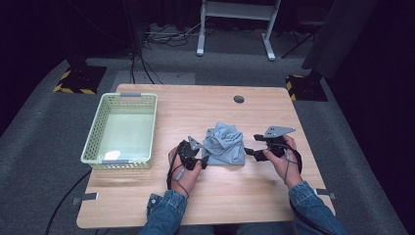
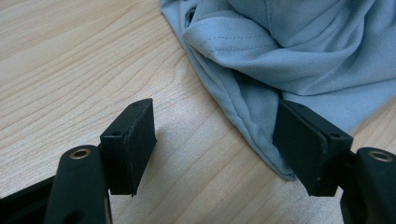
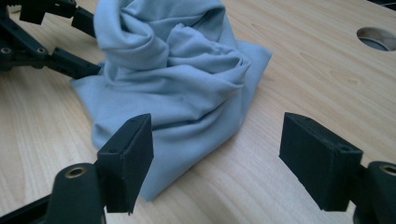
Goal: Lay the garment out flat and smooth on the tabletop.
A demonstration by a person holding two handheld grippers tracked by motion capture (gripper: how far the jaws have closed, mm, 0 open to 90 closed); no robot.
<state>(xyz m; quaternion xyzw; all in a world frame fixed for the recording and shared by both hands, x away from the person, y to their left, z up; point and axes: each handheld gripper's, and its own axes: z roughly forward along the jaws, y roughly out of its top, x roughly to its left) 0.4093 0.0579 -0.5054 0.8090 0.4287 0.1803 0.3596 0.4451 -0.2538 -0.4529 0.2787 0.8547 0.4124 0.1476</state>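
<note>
A crumpled grey-blue cloth (image 1: pixel 224 143) lies bunched on the wooden worktop (image 1: pixel 215 196), a little right of centre and towards the near edge. The left gripper (image 1: pixel 201 160) sits at the cloth's near-left corner, its jaws released and spread wide, one pad (image 2: pixel 308 144) just at the cloth's hem. The right gripper (image 1: pixel 248 151) is just beside the cloth's right side, its jaws likewise released, grasping nothing. A pale green basket (image 1: pixel 95 132) stands at the left of the worktop
</note>
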